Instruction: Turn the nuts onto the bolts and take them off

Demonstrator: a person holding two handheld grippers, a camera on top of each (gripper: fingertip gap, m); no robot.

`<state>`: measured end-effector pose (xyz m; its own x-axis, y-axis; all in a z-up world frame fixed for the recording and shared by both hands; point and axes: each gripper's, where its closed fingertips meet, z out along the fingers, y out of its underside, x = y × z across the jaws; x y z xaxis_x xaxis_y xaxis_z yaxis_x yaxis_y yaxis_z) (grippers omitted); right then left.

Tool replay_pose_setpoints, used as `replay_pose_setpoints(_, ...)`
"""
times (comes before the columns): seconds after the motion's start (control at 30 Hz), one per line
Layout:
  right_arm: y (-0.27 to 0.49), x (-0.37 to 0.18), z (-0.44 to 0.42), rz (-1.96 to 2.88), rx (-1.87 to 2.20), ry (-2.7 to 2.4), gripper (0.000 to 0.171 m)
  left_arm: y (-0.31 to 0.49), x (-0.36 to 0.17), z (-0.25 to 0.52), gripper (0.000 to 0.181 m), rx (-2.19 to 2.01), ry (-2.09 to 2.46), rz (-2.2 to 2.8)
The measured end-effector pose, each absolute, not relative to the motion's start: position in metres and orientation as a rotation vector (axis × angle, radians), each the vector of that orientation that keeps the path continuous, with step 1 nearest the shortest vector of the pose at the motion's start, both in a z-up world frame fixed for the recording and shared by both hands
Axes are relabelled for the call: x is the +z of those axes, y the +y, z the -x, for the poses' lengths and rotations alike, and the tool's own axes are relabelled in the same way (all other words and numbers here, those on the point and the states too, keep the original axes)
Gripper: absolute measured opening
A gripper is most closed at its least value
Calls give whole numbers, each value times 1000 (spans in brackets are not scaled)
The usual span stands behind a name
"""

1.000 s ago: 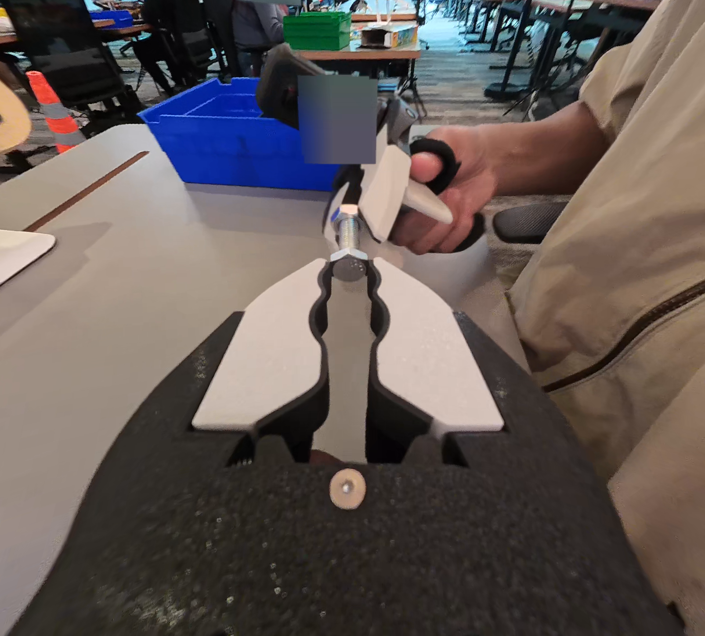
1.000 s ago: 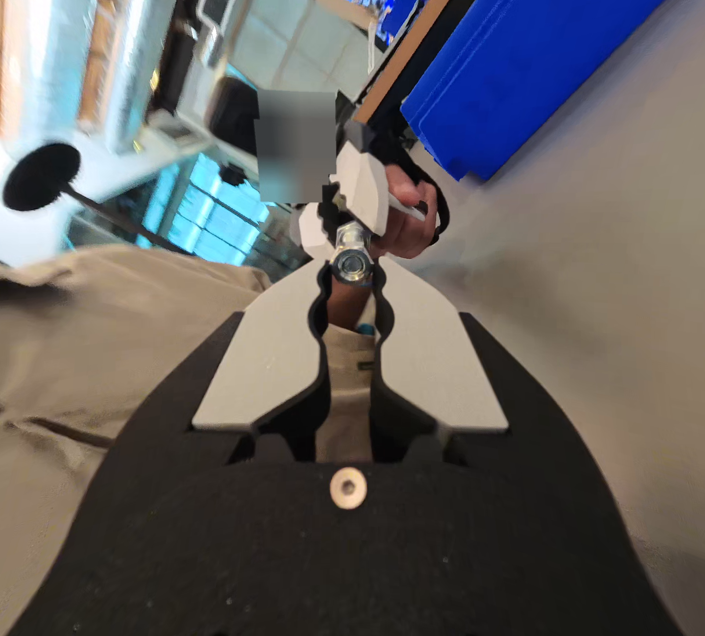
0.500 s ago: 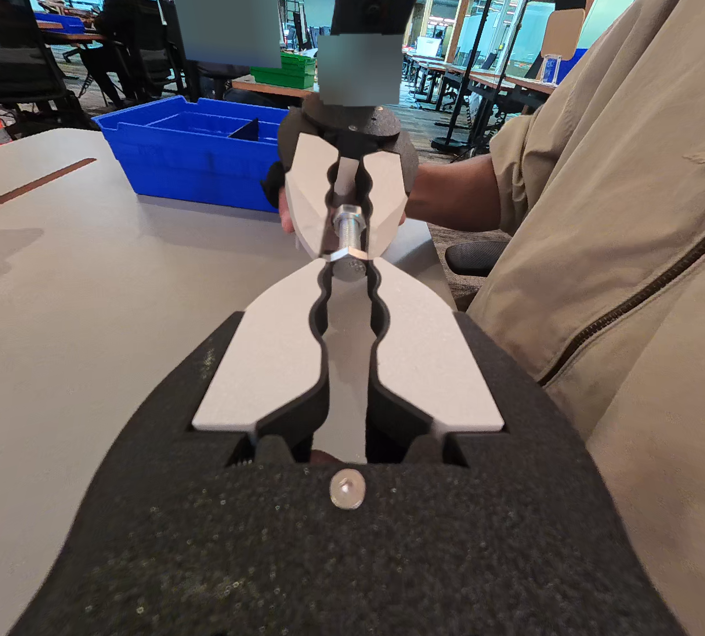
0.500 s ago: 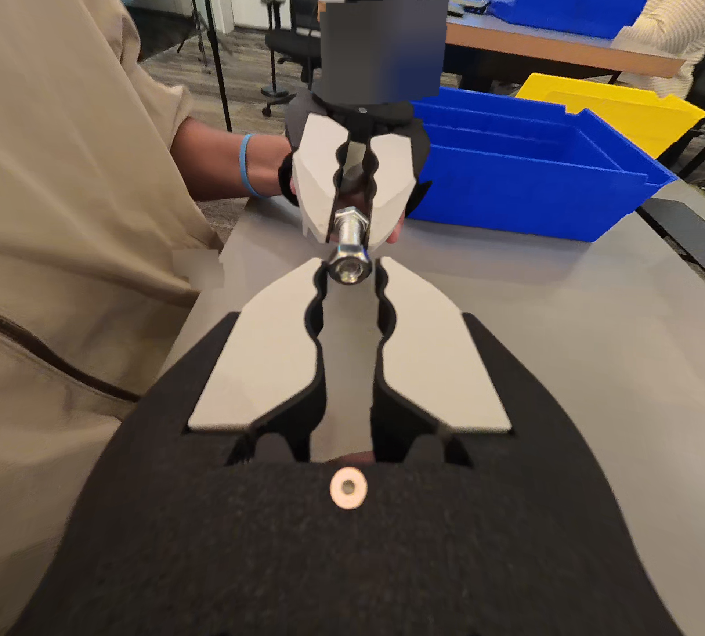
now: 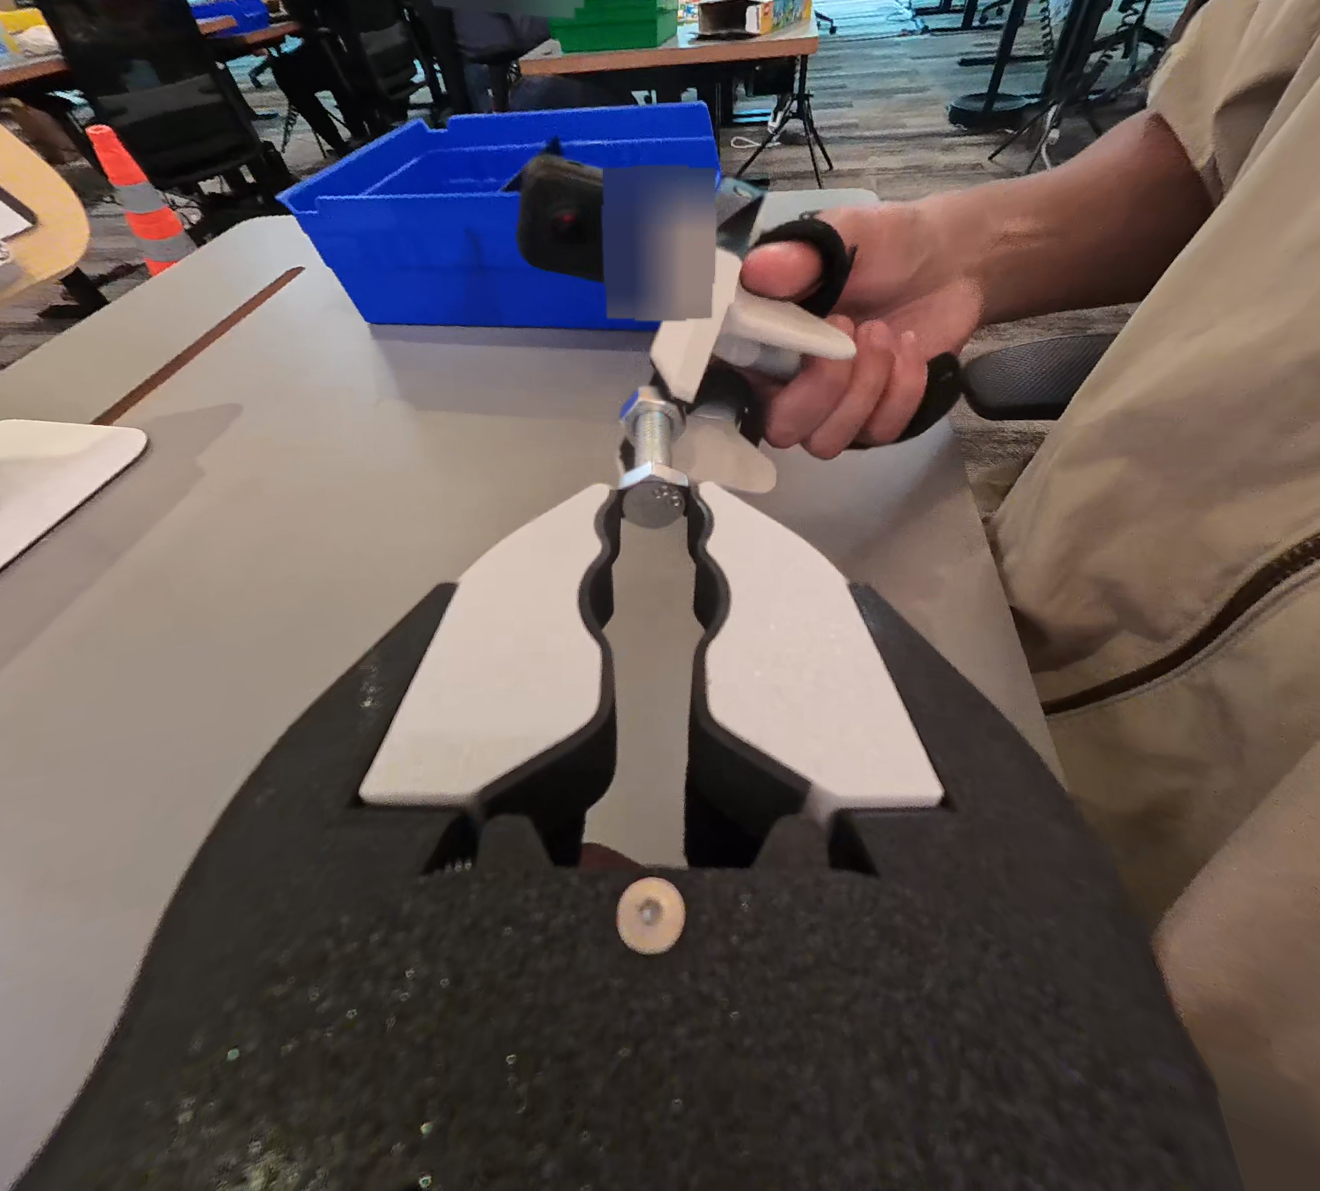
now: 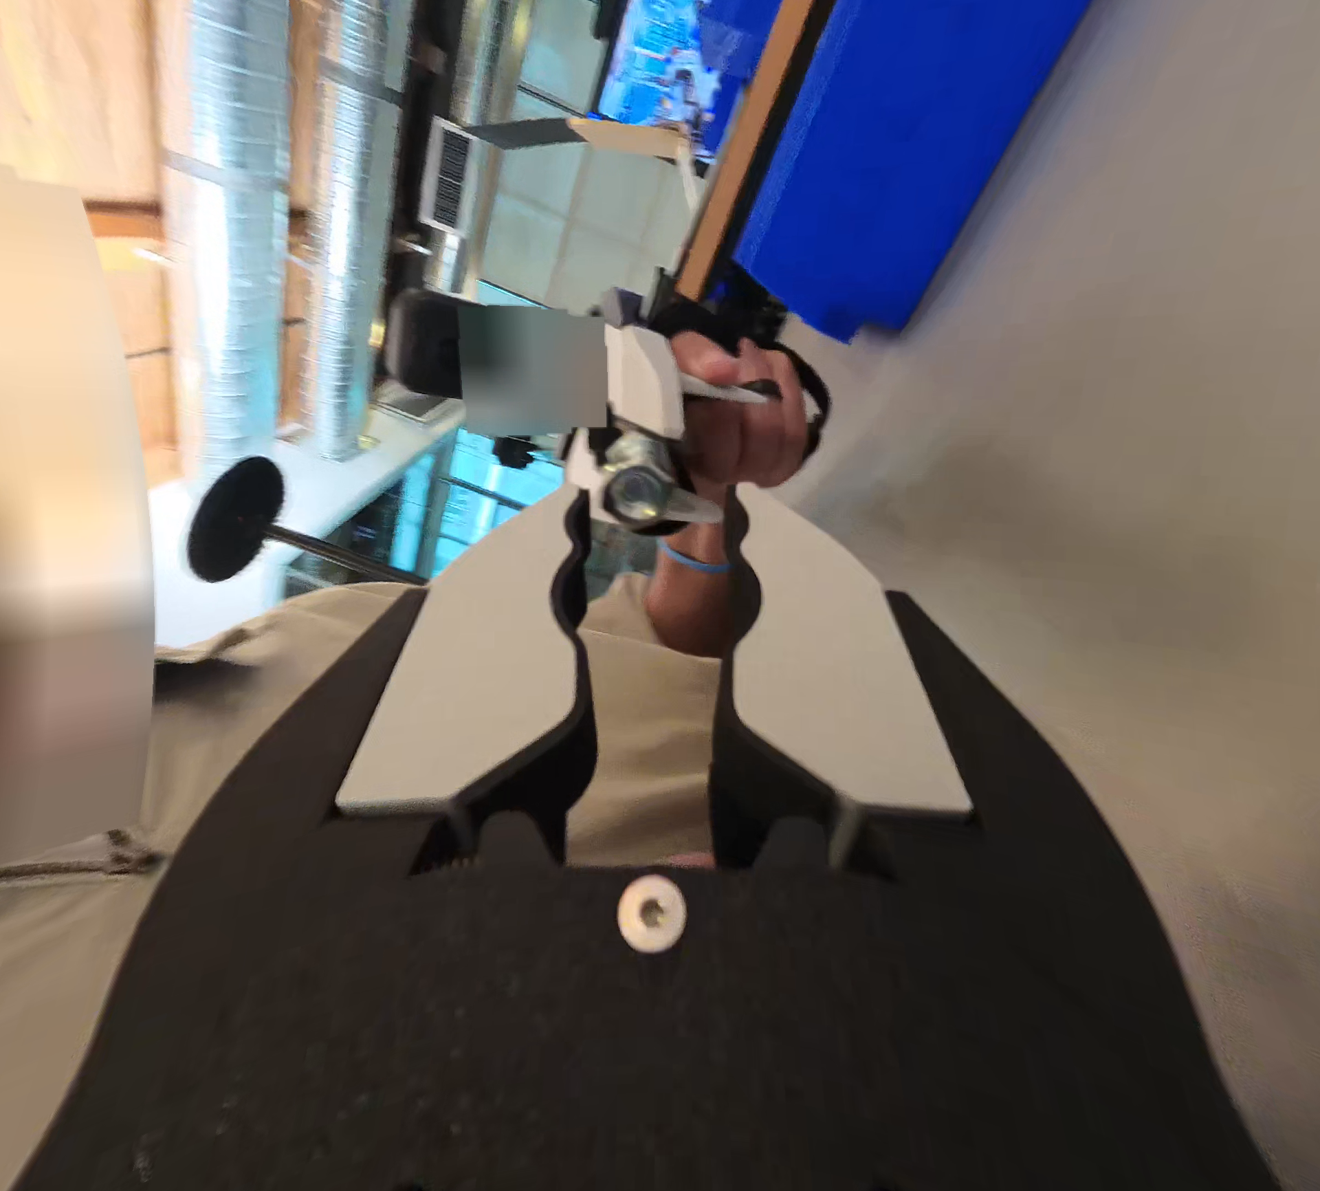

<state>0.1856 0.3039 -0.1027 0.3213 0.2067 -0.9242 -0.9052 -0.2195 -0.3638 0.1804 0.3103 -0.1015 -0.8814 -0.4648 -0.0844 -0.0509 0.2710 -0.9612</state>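
A steel bolt (image 5: 651, 442) is held by its head in my left gripper (image 5: 653, 499), which is shut on it just above the grey table (image 5: 286, 514). A hex nut (image 5: 643, 403) sits on the far end of the thread. My right gripper (image 5: 686, 435) faces the left one, rolled onto its side. In the right wrist view the nut (image 6: 636, 492) lies between the tips of my right gripper (image 6: 653, 499); its jaws stand wider than the nut and do not clamp it. The left gripper (image 6: 639, 442) shows beyond it.
A blue bin (image 5: 464, 242) stands on the table behind the grippers and also shows in the right wrist view (image 6: 928, 121). A white pad (image 5: 50, 478) lies at the left edge. The person's beige jacket (image 5: 1178, 514) fills the right side. An orange cone (image 5: 136, 206) stands beyond the table.
The right gripper was shut on the nut and turned upright half a second ago. It has now rolled back onto its side and its jaws have opened. The left gripper still holds the bolt head.
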Motion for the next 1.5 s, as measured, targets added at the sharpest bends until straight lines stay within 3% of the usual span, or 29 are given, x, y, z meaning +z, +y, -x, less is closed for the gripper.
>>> replay_pose_setpoints(0.07, 304, -98, -183, 1367, 1247, 692, 18, 311, -104, -181, 17, -1615, 2198, 467)
replay_pose_setpoints(0.27, 302, -93, -178, 1481, 1056, 509, 17, 309, -98, -178, 17, -1710, 2195, 487)
replay_pose_setpoints(0.67, 295, -83, -169, 1753, 79, -558, 18, 301, -87, -163, 17, -2050, 2219, 508)
replay_pose_setpoints(0.8, 295, -81, -171, 1746, -80, -734, 18, 301, -84, -163, 17, -2121, 2206, 526)
replay_pose_setpoints(1.07, 294, -69, -160, 1665, -267, -915, 18, 299, -74, -151, 17, -2386, 2210, 514)
replay_pose_setpoints(1.2, 296, -72, -165, 1760, -65, -730, 18, 302, -76, -158, 17, -2328, 2184, 547)
replay_pose_setpoints(1.23, 297, -71, -166, 1756, -11, -672, 19, 303, -75, -160, 17, -2324, 2164, 549)
replay_pose_setpoints(1.37, 298, -72, -166, 1751, 217, -443, 53, 312, -82, -171, 17, -2160, 2148, 583)
replay_pose_setpoints(1.5, 300, -88, -170, 1779, 388, -244, 63, 319, -83, -173, 17, -2123, 2148, 593)
